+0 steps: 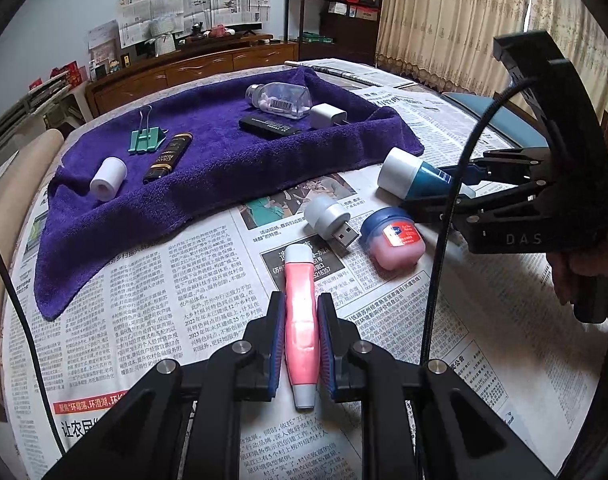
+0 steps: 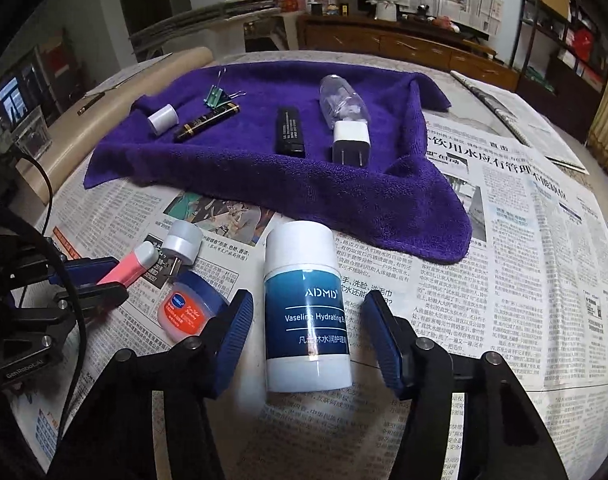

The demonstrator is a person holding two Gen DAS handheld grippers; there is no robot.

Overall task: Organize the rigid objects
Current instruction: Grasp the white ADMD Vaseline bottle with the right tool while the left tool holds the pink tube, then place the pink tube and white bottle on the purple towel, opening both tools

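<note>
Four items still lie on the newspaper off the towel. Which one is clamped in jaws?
The pink tube, squeezed by the left gripper; the right gripper only straddles the blue bottle.

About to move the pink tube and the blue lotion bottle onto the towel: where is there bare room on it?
The purple towel is open in its middle, between the black-and-gold lighter and the black stick, and along its near edge. Crowded: the far right corner with clear bottle and white charger, and the far left around green binder clip and white roll.

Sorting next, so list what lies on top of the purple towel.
On the purple towel: white cap, green binder clip, black-gold tube, black stick, clear bottle, white charger. Anything beneath stays covered.
</note>
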